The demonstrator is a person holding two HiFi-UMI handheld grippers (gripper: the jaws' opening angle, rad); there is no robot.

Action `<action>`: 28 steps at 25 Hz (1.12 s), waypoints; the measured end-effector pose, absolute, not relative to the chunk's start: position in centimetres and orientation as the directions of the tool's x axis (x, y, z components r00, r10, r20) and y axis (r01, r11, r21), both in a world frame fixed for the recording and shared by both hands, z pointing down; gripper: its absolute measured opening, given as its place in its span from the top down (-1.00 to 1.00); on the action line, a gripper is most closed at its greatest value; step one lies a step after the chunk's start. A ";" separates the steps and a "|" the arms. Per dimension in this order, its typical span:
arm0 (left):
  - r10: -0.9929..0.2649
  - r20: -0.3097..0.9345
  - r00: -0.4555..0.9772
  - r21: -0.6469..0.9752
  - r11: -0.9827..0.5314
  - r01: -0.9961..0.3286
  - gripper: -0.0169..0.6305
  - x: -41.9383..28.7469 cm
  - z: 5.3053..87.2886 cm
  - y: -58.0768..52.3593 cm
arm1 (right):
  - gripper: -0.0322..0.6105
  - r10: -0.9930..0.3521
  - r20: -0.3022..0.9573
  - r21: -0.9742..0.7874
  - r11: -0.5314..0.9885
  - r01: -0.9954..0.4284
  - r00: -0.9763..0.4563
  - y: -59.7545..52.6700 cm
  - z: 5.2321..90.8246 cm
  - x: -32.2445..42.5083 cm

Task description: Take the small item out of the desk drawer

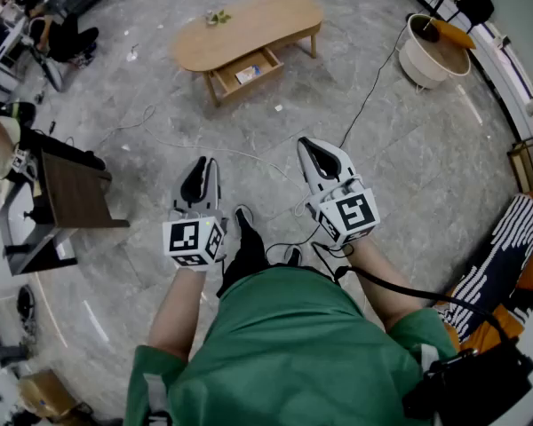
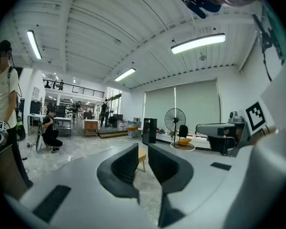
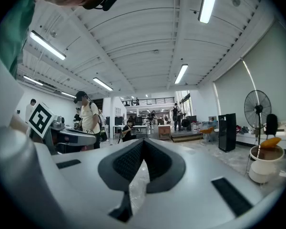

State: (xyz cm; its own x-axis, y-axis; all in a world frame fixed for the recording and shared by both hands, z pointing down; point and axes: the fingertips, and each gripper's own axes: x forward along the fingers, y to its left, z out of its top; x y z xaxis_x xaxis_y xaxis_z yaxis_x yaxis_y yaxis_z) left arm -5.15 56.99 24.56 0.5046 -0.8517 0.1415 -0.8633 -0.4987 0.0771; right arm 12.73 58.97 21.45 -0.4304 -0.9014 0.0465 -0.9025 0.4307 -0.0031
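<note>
- The left tool (image 1: 200, 165) was held out in front of the person's body, with its two jaws spread a little and nothing between them.
- In the left gripper view, a sliver of the wooden worktop (image 2: 141, 153) showed through that gap, far off across the room.
- The right tool (image 1: 310, 145) sat just beside the left one, its jaws pressed together at the tips and holding nothing.
- Both tools hung over the grey floor (image 1: 400, 167), well apart from the worktop (image 1: 266, 20).
- The drawer (image 1: 222, 77) stood pulled out from the worktop's near side.
- The small item (image 1: 247, 74) lay inside the drawer, near its middle; it looked like a pale flat piece with a touch of blue, though it was too small to say more.
- A small greenish thing (image 1: 218, 16) rested on the worktop's top.
- A white tub (image 1: 426, 60) stood on the floor to the right of the worktop, and a dark side table (image 1: 71, 193) stood at the left.
- A thin cable (image 1: 373, 87) trailed across the floor.
</note>
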 end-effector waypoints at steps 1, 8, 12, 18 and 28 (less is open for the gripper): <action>-0.851 0.144 0.504 0.078 -0.498 -0.863 0.72 -5.4 24.6 57.0 | 0.83 -0.901 0.051 -0.009 0.430 -0.903 -0.430 58.9 21.6 12.5; -0.855 0.139 0.500 0.081 -0.493 -0.866 0.72 -7.9 25.0 55.8 | 0.83 -0.901 0.074 -0.011 0.427 -0.904 -0.427 58.4 22.2 10.5; -0.854 0.156 0.496 0.091 -0.488 -0.868 0.72 -9.0 25.6 54.1 | 0.83 -0.911 0.088 -0.026 0.402 -0.915 -0.403 56.8 22.7 10.4; -0.844 0.183 0.505 0.099 -0.495 -0.863 0.72 -10.1 26.2 50.7 | 0.83 -0.929 0.102 -0.020 0.356 -0.934 -0.356 53.1 22.7 10.6; -0.801 0.181 0.571 0.131 -0.556 -0.821 0.72 -12.0 26.9 40.5 | 0.83 -0.945 0.141 0.002 0.298 -0.955 -0.294 44.4 23.2 8.0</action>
State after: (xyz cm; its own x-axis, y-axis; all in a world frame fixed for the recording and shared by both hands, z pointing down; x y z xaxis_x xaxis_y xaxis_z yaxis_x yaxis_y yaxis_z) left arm -12.04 40.50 26.86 0.5712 -0.8006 0.1813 -0.8208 -0.5559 0.1313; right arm 8.03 44.44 23.20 -0.2944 -0.9452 0.1412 -0.9547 0.2977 0.0021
